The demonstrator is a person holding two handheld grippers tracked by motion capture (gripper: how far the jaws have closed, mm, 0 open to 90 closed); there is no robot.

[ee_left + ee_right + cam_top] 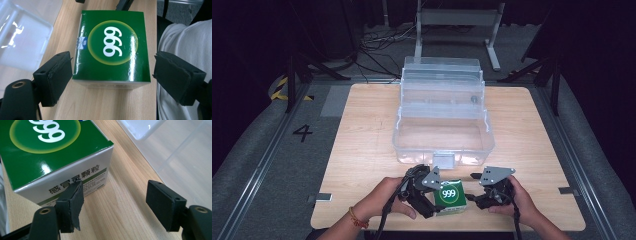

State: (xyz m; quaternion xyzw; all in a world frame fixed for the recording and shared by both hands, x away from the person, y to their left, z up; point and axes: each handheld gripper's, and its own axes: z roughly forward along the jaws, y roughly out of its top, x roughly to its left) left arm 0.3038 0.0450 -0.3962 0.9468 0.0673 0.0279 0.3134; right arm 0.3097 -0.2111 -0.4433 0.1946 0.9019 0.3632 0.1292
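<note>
High view: the green box (449,198) sits at the bench's (362,150) six o'clock edge, between left tool (424,192) and right tool (477,192); the clear bin (443,145) at twelve looks empty. Left gripper view: jaws open, straddling the box — closing off-centre could skew it. Right gripper view: jaws open, one pad (75,197) near the box's corner — a nudge might shove it.

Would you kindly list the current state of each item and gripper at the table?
Green box: closed, flat on the table, not gripped.
Clear storage bin: open, lid up, looks empty.
Left gripper: open, fingers either side of the box.
Right gripper: open, beside the box.
</note>
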